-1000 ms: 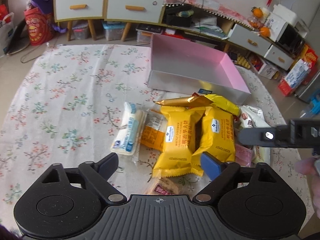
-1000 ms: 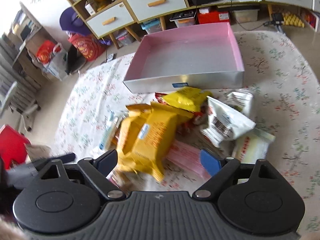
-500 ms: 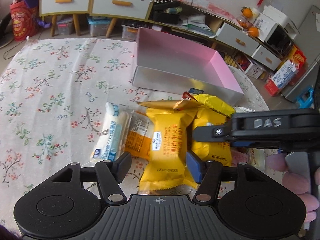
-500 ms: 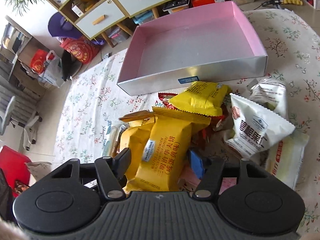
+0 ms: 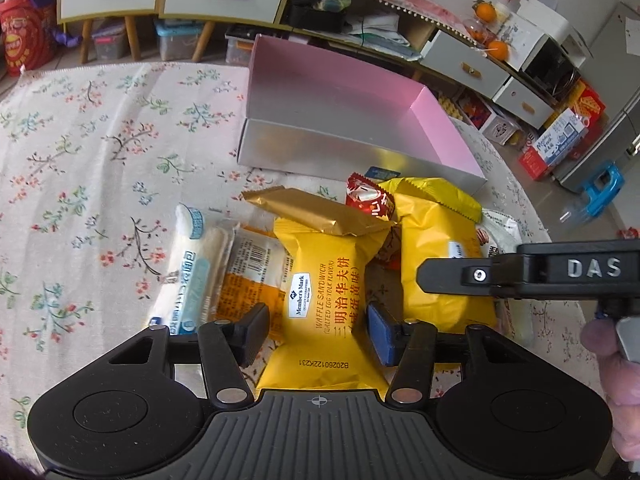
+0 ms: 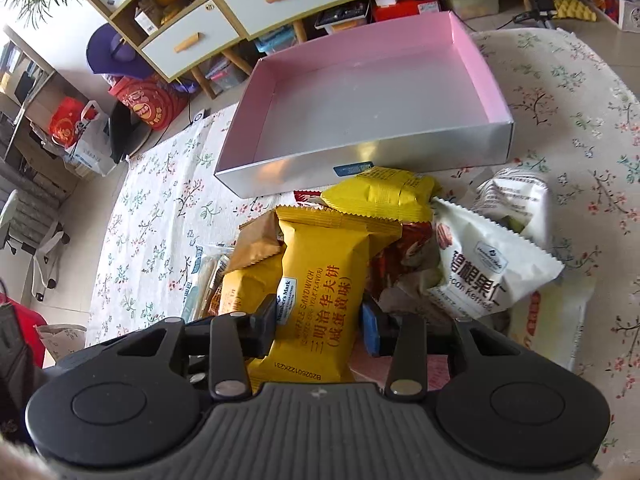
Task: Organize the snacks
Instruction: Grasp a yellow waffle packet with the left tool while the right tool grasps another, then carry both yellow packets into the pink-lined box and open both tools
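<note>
The left gripper (image 5: 316, 330) straddles a yellow waffle sandwich packet (image 5: 320, 300) that lies lengthwise between its fingers, printed face up; the jaws are closing, and the black left pad and blue right pad stand at the packet's pinched waist, apparently pressing it. The right gripper (image 6: 320, 322) is likewise closing on a second yellow waffle sandwich packet (image 6: 324, 280), whose sides bulge against both pads, so it is clamped on that packet. In the left wrist view this second packet (image 5: 436, 264) sits just right of the first, with the right gripper's black finger (image 5: 460, 276) laid across it.

Both packets are glossy, puffed pillow bags with serrated end seals. A gold foil wrapper (image 5: 316, 212) rests across the far end of the first packet, touching a red crinkled wrapper (image 5: 368, 200). Left of the pile lie a pale blue-and-white long packet (image 5: 192, 272) and a clear-film orange packet (image 5: 244, 276). On the right a white pecan kernel bag (image 6: 488, 268) overlaps another white bag (image 6: 516, 196).

Everything lies on a floral tablecloth (image 5: 80, 160), near the middle of the table. Beyond the pile, toward the far edge, stands a shallow rectangular box (image 6: 360, 160) with matte silver outer walls and a pink inside; a third yellow packet (image 6: 384, 192) touches its near wall.
</note>
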A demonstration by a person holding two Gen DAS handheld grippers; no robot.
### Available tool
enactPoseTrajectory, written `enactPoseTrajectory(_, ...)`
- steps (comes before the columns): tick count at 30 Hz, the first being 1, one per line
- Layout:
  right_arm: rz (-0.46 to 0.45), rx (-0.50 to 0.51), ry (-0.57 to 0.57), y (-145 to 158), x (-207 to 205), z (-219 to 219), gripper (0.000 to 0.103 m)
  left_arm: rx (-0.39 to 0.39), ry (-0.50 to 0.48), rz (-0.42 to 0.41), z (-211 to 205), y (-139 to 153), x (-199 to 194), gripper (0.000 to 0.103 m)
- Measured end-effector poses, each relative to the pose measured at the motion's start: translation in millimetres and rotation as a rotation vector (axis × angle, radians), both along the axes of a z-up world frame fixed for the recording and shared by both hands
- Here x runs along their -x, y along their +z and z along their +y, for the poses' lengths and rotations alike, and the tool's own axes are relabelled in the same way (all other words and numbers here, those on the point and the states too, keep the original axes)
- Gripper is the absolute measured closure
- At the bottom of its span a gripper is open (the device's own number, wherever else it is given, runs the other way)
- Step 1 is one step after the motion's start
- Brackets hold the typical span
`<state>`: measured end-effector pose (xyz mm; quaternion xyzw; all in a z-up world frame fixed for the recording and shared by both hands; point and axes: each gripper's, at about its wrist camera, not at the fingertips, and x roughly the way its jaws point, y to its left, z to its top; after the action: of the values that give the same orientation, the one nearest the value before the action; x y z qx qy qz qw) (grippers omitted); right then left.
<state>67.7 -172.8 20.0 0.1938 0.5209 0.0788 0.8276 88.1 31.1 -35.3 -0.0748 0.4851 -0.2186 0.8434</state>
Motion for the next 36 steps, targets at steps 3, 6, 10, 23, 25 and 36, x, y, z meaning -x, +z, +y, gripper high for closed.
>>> enactPoseTrajectory(3, -0.002, 0.003, 0.004, 1, 3, -3, 0.065, -0.025, -0.027, 0.011, -6, -5, -1, 0.052)
enactPoseTrajectory(6, -0.002, 0.004, 0.004, 0, 3, -5, 0.065, -0.039, -0.037, -0.001, -10, -7, 0, 0.052)
enactPoseTrajectory(10, 0.007, -0.001, -0.002, -1, 4, -5, 0.065, -0.042, -0.030, 0.002, -13, -6, 2, 0.061)
enactPoseTrajectory(23, -0.040, -0.033, -0.011, 13, 15, -13, 0.066, -0.043, 0.007, -0.009, -11, 16, 18, 0.066)
enactPoseTrajectory(25, -0.049, -0.043, -0.014, 15, 17, -15, 0.066, -0.039, 0.008, -0.017, -9, 21, 22, 0.066)
enactPoseTrajectory(36, -0.138, -0.092, -0.058, 39, 12, -31, 0.066, 0.007, 0.033, -0.088, -5, 64, 32, 0.067)
